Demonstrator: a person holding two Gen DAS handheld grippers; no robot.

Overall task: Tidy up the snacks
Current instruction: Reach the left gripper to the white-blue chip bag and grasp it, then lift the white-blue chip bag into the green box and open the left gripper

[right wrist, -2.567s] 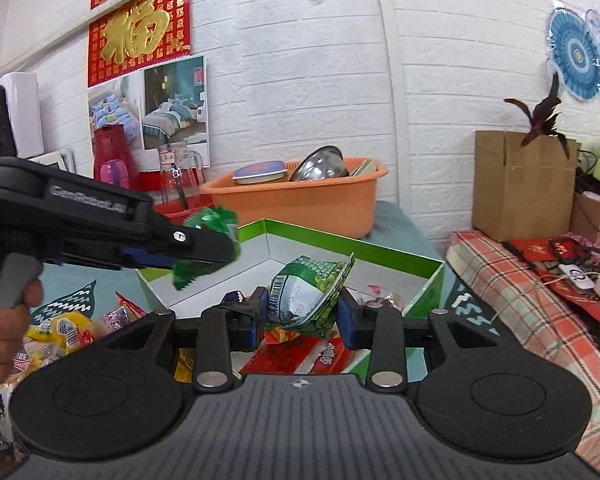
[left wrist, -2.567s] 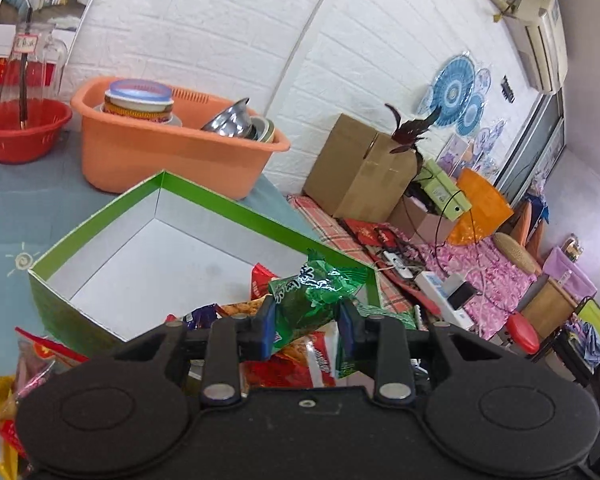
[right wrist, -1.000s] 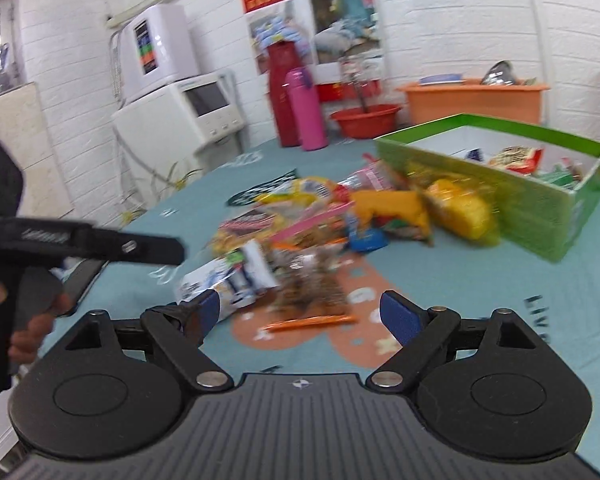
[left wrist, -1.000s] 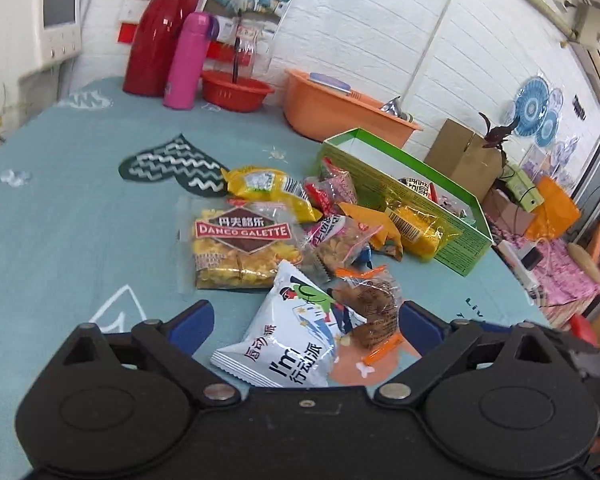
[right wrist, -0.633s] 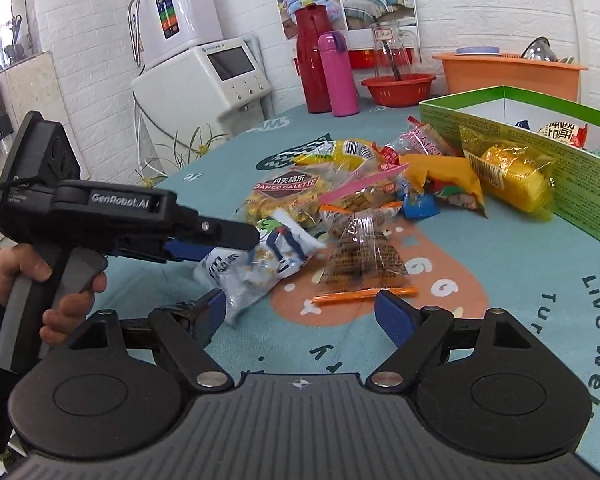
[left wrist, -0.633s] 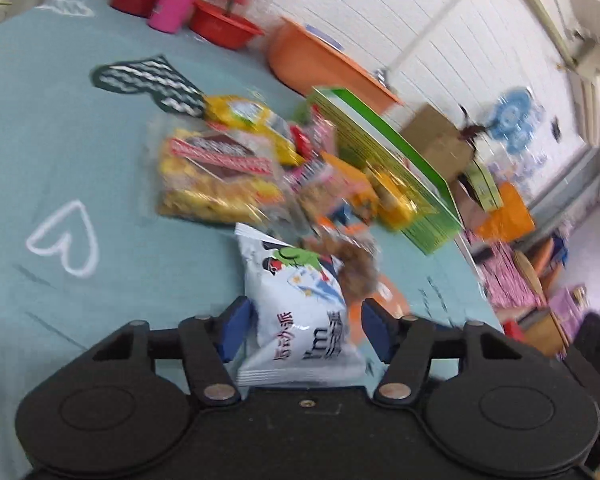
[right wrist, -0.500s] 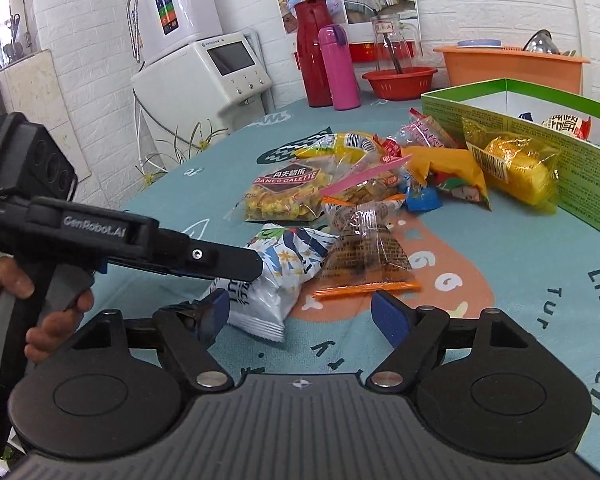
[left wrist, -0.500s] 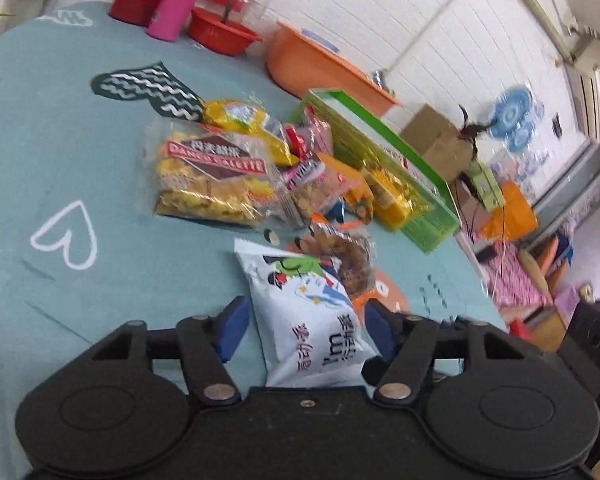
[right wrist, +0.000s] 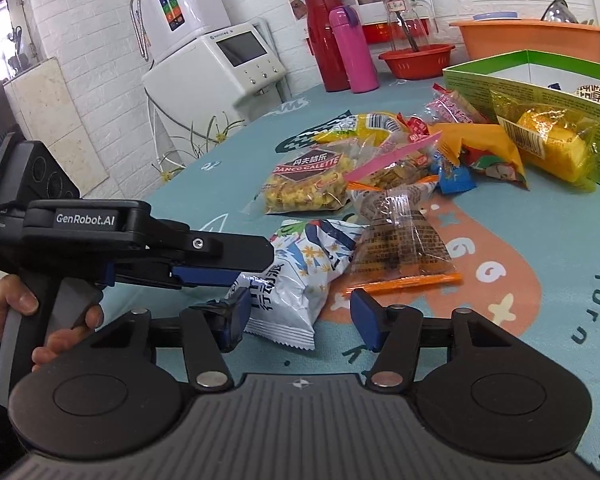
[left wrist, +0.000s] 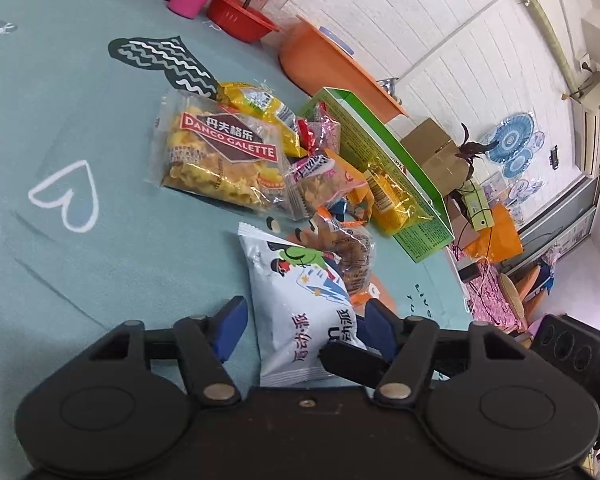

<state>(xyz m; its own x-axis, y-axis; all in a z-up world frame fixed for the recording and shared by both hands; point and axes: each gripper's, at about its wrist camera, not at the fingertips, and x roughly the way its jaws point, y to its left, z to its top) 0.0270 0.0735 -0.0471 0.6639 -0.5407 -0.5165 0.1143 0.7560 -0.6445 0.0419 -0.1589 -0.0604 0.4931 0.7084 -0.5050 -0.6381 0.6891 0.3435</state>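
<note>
**Two grippers closing in on the white packet**

On the teal bench, near its front edge, the left gripper [left wrist: 302, 330] has its jaws apart with the white snack packet [left wrist: 304, 300] lying between them. They have just been narrowing, but there is a gap at the left pad, and at the right I cannot tell whether the pad touches the foil. The right gripper [right wrist: 298, 318] has also been narrowing; its jaws stand apart over bare cloth and the packet's near corner, gripping nothing.

From the right wrist view, the left gripper comes in from nine o'clock, its fingers over the packet's left edge, with a hand [right wrist: 40, 320] on the handle.

To do this well, I would let only the left gripper take the packet: squeeze across the puffy middle, not the crimped seam, and gently, since the bag is full of air and will slip or burst. The right jaws look better aimed at the clear brown-filled packet [right wrist: 404, 240], which touches the white one at one o'clock and may drag along.

Beyond, at twelve to one o'clock, lie the Danco Galette bag [left wrist: 220, 160] and other wrappers, then the green box [right wrist: 540, 76], which already holds some snacks.
</note>
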